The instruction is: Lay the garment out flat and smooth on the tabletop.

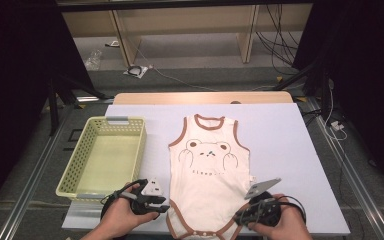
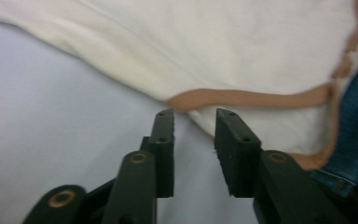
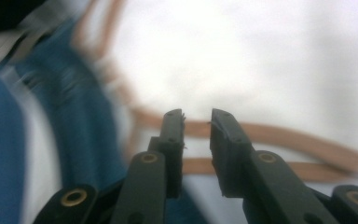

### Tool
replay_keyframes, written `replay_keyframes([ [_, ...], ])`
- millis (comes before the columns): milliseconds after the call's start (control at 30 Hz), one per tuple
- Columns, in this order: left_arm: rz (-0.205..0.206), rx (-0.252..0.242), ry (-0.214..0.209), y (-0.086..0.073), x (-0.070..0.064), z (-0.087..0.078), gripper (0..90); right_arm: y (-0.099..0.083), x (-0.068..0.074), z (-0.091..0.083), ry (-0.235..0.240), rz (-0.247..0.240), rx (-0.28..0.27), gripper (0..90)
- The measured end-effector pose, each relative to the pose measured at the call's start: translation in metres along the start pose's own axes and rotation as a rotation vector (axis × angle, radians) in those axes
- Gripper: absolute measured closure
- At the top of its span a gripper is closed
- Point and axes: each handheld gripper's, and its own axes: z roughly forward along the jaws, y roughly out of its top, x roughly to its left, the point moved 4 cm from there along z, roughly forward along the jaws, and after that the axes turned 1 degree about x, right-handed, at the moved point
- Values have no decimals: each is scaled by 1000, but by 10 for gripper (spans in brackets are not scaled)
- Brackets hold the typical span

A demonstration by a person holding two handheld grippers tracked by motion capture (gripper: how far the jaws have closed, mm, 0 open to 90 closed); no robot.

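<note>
A: Where does the bodysuit [image 1: 207,175] lie?

B: Flat in the middle of the table [image 1: 285,145], neck toward the far edge, snap end hanging at the near edge. The yellow basket [image 1: 102,156] stands near it toward the left edge, with nothing in it.

A: And the grippers?

B: The left gripper [image 1: 164,207] sits at the near left leg opening, the right gripper [image 1: 241,218] at the near right one. In the left gripper view the fingers [image 2: 235,149] are narrowly apart, holding nothing, tips just short of the brown trim [image 2: 256,99]. In the right gripper view the fingers [image 3: 226,144] also stand narrowly parted with the trim [image 3: 307,144] just past them; that view is blurred, so whether they touch cloth I cannot tell.

A: How should the pick-up go, in your view?

B: I'd slide one finger under the trim at each side, pinch the bound edge rather than the thin cloth, and close both sides evenly. Then lift together, so the bottom folds toward the neck without skewing.
</note>
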Motion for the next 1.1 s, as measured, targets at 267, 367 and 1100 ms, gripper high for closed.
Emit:
replay_keyframes([
  [267,-6,0,-48,5,3,16,580,-15,-63,-11,-276,245,-58,654],
  [367,0,17,-60,3,-2,20,597,-17,-65,-4,-262,253,-50,659],
  [1100,0,57,-24,-2,-11,11,883,-19,-55,-1,-233,284,15,881],
])
